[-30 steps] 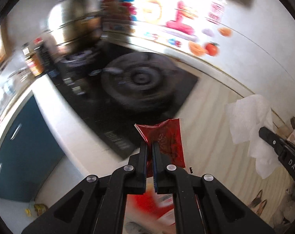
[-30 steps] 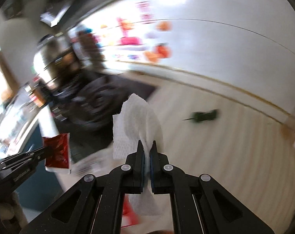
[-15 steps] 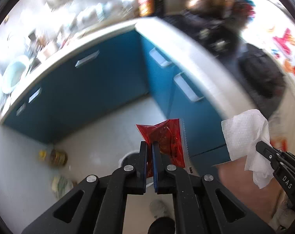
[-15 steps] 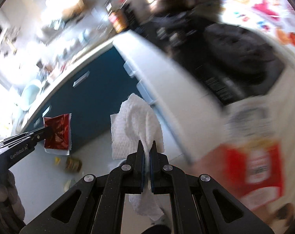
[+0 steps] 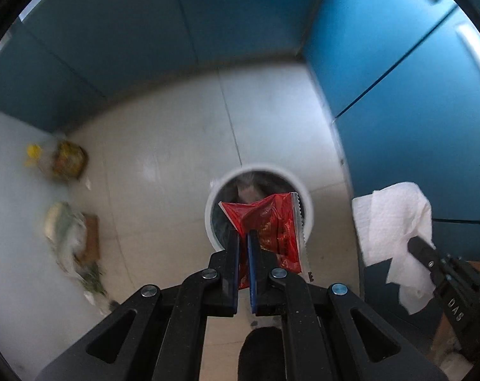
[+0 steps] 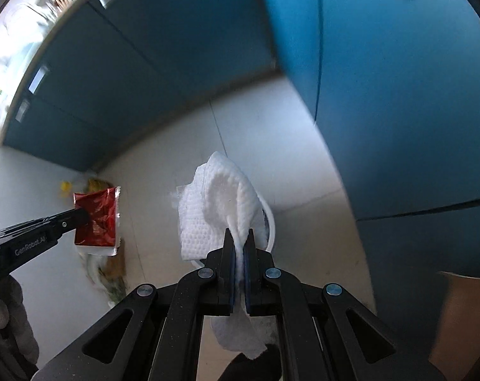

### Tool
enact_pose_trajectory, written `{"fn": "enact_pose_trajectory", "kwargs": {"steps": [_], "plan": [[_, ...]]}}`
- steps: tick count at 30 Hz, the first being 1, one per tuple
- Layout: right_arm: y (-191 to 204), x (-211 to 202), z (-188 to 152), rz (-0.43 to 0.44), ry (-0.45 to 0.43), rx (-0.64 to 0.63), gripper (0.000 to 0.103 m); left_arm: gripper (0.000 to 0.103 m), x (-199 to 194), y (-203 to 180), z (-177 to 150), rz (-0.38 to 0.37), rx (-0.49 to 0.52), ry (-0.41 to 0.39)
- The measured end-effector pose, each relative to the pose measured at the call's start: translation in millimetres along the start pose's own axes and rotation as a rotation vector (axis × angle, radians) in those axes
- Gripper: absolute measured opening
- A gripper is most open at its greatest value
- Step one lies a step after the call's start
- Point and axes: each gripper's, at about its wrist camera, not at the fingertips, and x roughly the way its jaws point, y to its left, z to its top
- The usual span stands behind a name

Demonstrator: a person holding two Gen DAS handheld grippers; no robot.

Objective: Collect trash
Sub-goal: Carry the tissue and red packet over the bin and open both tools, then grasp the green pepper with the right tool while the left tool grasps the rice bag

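My left gripper (image 5: 243,238) is shut on a red foil wrapper (image 5: 271,222) and holds it right above a round white-rimmed trash bin (image 5: 300,190) on the floor. My right gripper (image 6: 239,236) is shut on a crumpled white paper towel (image 6: 214,209); the bin's white rim (image 6: 271,222) shows just behind the towel. The towel also shows at the right of the left wrist view (image 5: 389,219), beside the bin. The wrapper shows at the left of the right wrist view (image 6: 97,219).
Blue cabinet fronts (image 5: 414,95) stand behind and to the right of the bin. Several bags and packets (image 5: 68,162) lie on the pale tiled floor (image 5: 163,158) at the left. A brown box corner (image 6: 462,317) is at the lower right.
Both grippers have swung down from the countertop and stove towards the floor. The bin has come to the middle of the view, under the wrapper. Both still hold their items.
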Motion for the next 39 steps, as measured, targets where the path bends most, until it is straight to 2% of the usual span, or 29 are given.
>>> {"fn": "enact_pose_trajectory", "kwargs": {"steps": [5,9,11,15,17,19,20,21,22,24,25,28,29,30,32,34,36,38,39], "plan": [[-7.0,132.7,-15.2,-0.012,0.145,0.005,0.004,0.002,126.7,27.4,1.3,-0.116,-0.088,0.185],[-10.8,209.2,-26.4,0.000,0.224,0.009,0.004,0.002,209.7,41.7,1.0,-0.137,-0.136,0.282],[-10.6,248.4,-34.8,-0.001,0.260,0.009,0.004,0.003,232.3,44.6,-2.1,-0.135,-0.146,0.308],[-7.8,298.8,-40.7,0.005,0.311,-0.020,0.004,0.007,259.5,47.5,-1.6,-0.115,-0.140,0.332],[-9.7,317.7,-43.8,-0.004,0.346,-0.032,0.006,0.007,262.9,50.2,-1.3,-0.147,-0.170,0.356],[-3.9,329.1,-44.6,-0.012,0.365,-0.027,0.016,0.008,263.7,54.4,-0.1,-0.143,-0.183,0.374],[-3.9,333.6,-44.2,-0.024,0.371,-0.027,0.036,0.008,262.2,57.0,-0.4,-0.115,-0.174,0.365],[-4.6,333.8,-43.1,-0.025,0.373,-0.022,0.055,0.015,260.8,59.4,-0.8,-0.097,-0.168,0.358],[-5.6,331.2,-42.8,-0.021,0.365,-0.008,0.061,0.025,256.1,62.6,-1.1,-0.084,-0.165,0.350],[-8.7,321.9,-41.5,-0.022,0.355,0.010,0.070,0.089,239.7,69.8,-1.1,-0.046,-0.163,0.314],[-12.3,311.3,-40.1,-0.032,0.354,0.011,0.072,0.094,234.0,72.4,-1.5,-0.026,-0.158,0.295],[-15.4,277.0,-36.9,-0.062,0.335,0.004,0.089,0.096,196.7,80.5,-8.2,0.066,-0.140,0.235],[-14.6,259.7,-36.5,-0.076,0.319,-0.003,0.098,0.097,182.7,83.5,-10.7,0.071,-0.134,0.221],[-13.1,237.7,-35.3,-0.088,0.301,-0.009,0.101,0.097,163.0,85.6,-15.4,0.086,-0.134,0.201],[-10.8,198.1,-35.0,-0.094,0.276,-0.008,0.103,0.097,125.1,89.2,-23.0,0.067,-0.142,0.180],[-6.6,140.0,-34.0,-0.097,0.235,0.011,0.103,0.097,74.1,93.9,-30.0,0.040,-0.169,0.146],[-1.5,86.5,-31.5,-0.083,0.197,0.028,0.103,0.097,6.7,92.5,-33.5,0.038,-0.178,0.072],[6.2,14.5,-25.8,-0.076,0.129,0.038,0.103,0.097,-55.0,86.7,-34.1,0.044,-0.170,-0.002],[8.9,-5.3,-25.1,-0.077,0.106,0.037,0.103,0.097,-87.7,80.5,-34.6,0.052,-0.158,-0.043]]}}
